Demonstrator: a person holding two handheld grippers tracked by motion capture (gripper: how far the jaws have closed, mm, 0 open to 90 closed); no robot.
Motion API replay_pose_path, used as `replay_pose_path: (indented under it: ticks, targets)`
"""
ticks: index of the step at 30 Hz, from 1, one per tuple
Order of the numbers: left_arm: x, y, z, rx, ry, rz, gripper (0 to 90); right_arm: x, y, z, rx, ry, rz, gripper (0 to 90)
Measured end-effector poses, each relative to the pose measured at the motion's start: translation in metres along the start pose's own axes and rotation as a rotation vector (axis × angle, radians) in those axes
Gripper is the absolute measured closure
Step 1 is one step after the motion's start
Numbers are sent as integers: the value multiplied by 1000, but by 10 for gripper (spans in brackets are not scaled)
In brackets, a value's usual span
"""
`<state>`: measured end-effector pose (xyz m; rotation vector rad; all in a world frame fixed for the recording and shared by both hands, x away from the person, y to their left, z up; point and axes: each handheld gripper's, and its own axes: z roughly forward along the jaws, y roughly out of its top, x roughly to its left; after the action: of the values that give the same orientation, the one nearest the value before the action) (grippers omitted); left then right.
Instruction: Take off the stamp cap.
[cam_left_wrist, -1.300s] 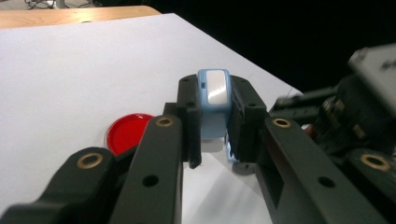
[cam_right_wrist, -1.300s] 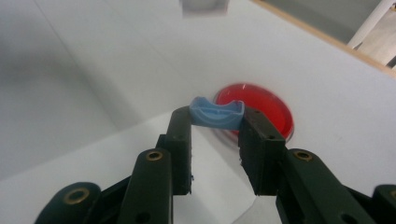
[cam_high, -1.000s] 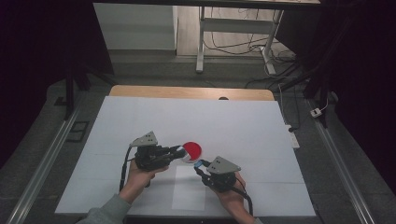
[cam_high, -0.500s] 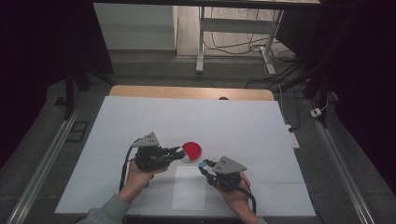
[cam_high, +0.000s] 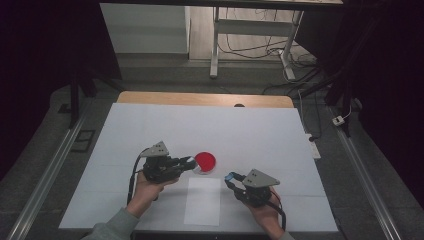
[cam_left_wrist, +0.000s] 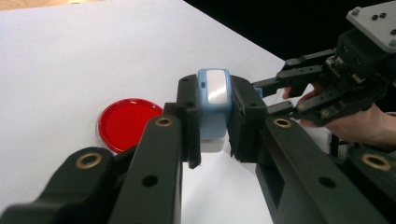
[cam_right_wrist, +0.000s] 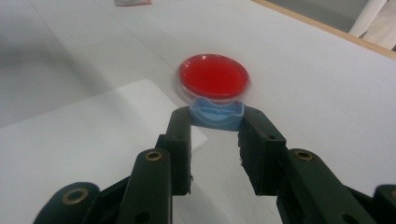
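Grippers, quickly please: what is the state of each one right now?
Left gripper: closed on a light blue piece with a white face.
Right gripper: closed on a small blue cap.

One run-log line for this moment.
left gripper: shut on blue piece | right gripper: shut on blue cap | red dish: on table

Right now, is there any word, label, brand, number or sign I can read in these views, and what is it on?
None can be read.
Pale blue piece in the left gripper: plain white panel, no print.
Blue piece in the right gripper: no marking.
Red dish: no label.
White sheet on the table: blank.
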<state>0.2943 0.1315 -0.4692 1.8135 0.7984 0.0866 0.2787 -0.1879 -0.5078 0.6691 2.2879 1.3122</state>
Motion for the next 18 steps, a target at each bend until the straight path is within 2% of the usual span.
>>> replay_pose_path:
  ticks: [5, 18]
  targets:
    - [2, 0, -1, -5, 2, -6, 759, -11, -8, -17, 9, -30, 8, 649]
    - [5, 3, -7, -26, 11, -11, 758, -28, -28, -46, 10, -80, 44, 649]
